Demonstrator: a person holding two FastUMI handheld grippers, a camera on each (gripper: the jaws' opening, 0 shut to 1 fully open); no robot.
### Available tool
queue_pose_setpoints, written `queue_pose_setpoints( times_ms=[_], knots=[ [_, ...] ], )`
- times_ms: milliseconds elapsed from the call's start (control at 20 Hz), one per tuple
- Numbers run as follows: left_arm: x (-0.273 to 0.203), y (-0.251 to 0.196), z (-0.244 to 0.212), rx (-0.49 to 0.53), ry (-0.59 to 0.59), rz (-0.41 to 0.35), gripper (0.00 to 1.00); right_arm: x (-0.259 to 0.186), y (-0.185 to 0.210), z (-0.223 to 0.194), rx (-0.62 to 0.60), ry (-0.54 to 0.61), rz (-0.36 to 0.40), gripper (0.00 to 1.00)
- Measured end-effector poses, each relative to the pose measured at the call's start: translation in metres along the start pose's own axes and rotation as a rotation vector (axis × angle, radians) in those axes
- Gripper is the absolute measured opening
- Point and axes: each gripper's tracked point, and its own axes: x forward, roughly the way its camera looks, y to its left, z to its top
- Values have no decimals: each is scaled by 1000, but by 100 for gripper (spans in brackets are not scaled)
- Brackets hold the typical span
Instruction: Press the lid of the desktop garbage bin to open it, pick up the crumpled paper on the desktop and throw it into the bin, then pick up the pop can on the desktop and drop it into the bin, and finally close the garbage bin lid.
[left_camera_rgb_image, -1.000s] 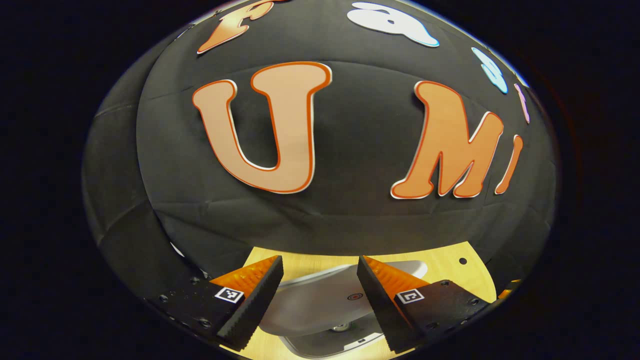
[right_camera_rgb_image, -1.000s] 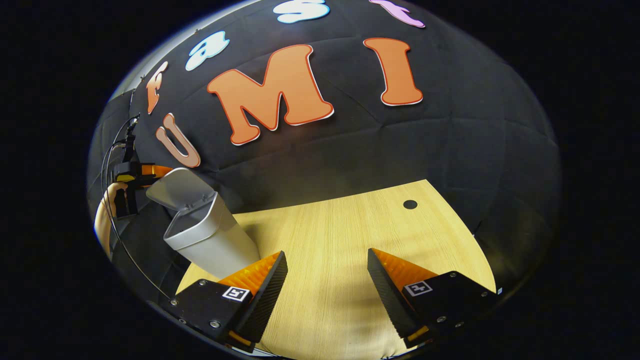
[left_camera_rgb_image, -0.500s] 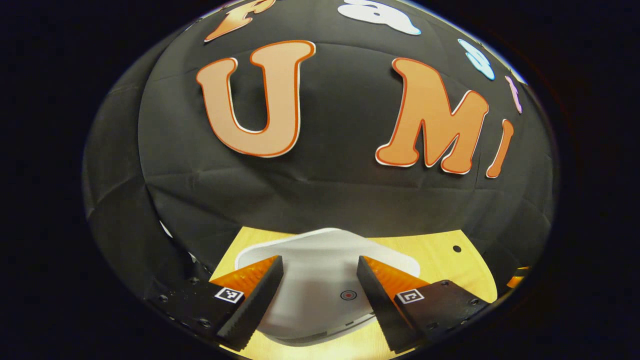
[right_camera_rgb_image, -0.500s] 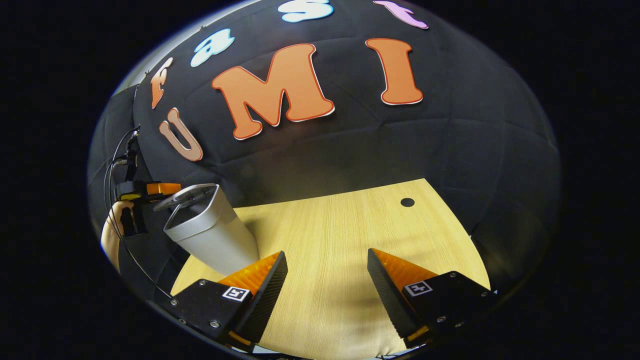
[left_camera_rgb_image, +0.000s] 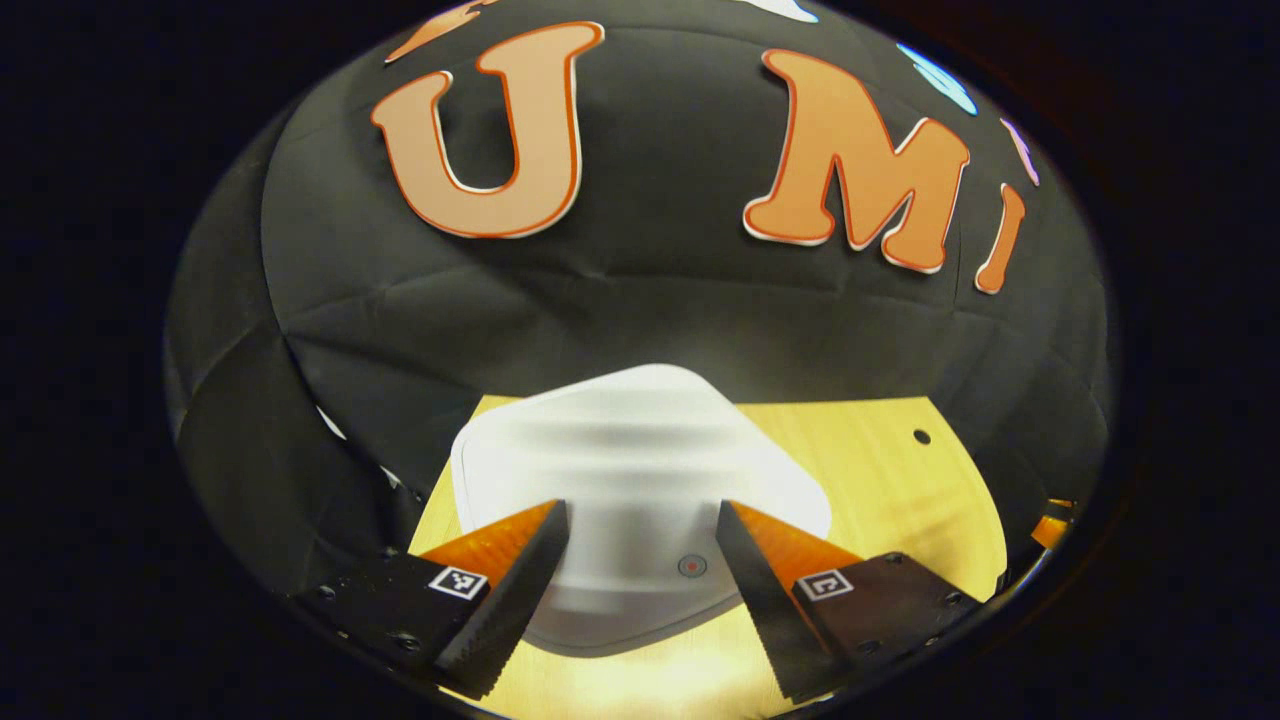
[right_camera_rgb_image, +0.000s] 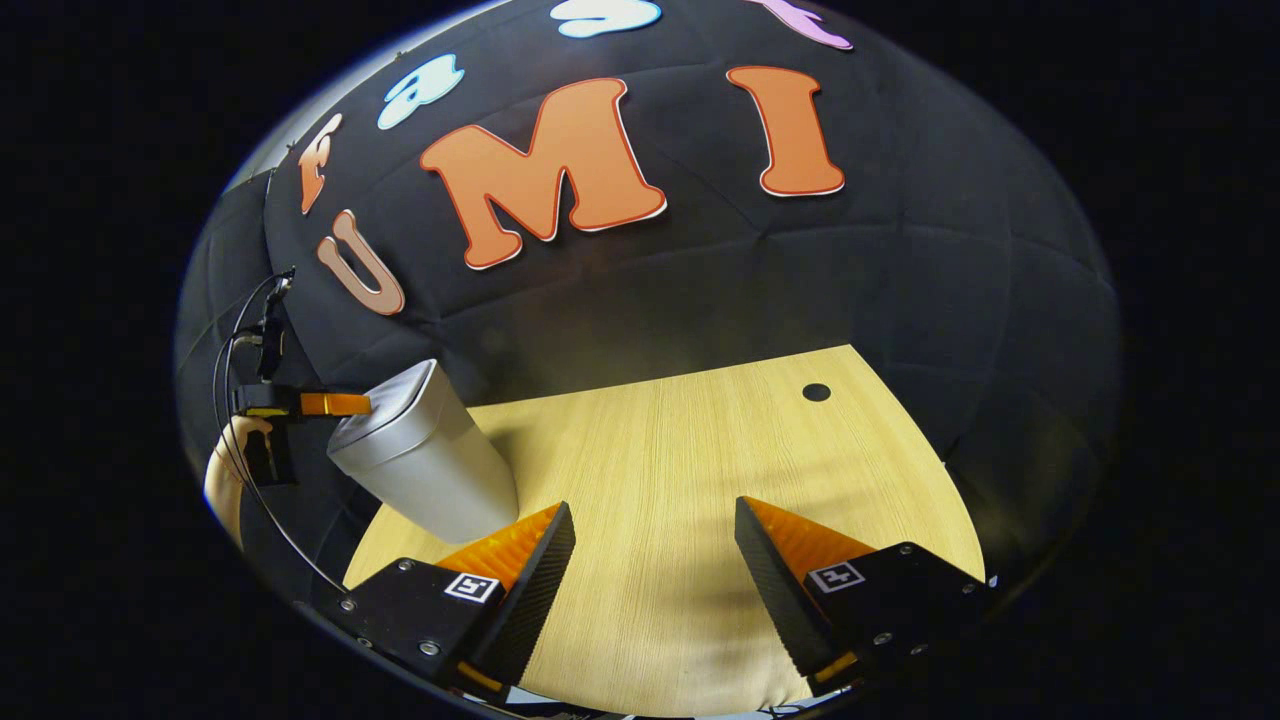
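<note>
2 tongs are in play, both with their fingers spread apart and nothing between them. In the left gripper view the left tongs (left_camera_rgb_image: 640, 560) sit just above the bin's lid (left_camera_rgb_image: 640, 470), which lies flat and shut on the bin and looks pale and slightly blurred; a small round mark (left_camera_rgb_image: 691, 566) shows on the lid near the right finger. Whether the fingertips touch the lid cannot be told from here. Beyond the lid the wooden table (left_camera_rgb_image: 880, 470) runs to the black cloth wall, with 1 small dark hole (left_camera_rgb_image: 921, 437) near its far edge. In the right gripper view the right tongs (right_camera_rgb_image: 655, 580) hang over a bare stretch of the table (right_camera_rgb_image: 680, 470), well apart from the bin. The garbage bin (right_camera_rgb_image: 425, 455) stands at the left of that view on the table's far left part, a pale grey tapered body with its lid (right_camera_rgb_image: 385, 405) down. Right beside the lid's left edge the left tongs (right_camera_rgb_image: 335, 404) reach in level with the top of the bin, held by a hand (right_camera_rgb_image: 228, 470) with a thin cable (right_camera_rgb_image: 225, 360) looping up behind it. The same dark hole (right_camera_rgb_image: 816, 392) shows near the table's far right corner.
</note>
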Motion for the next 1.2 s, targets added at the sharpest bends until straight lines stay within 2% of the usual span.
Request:
queue_pose_setpoints(
  times_ms=[100,350,750,850,900,950,1200],
  knots=[
    [-2,-4,-9,53,36,-15,96,2,-1,-5,-8,18,-6,96],
    [1,-6,-11,94,11,-25,98,9,2,-12,-31,50,-5,97],
    [-2,-6,-5,57,4,-36,97,10,4,-2,-36,42,5,96],
    [-5,-2,-8,59,14,-12,94,9,4,3,-29,33,6,97],
    [-7,-2,-8,63,18,2,96,9,5,6,-29,29,6,97],
    [-8,-2,-7,66,9,5,99,8,5,6,-29,26,4,96],
    [-31,-17,11,66,-99,17,97,7,8,19,-32,-24,-14,96]
  ],
)
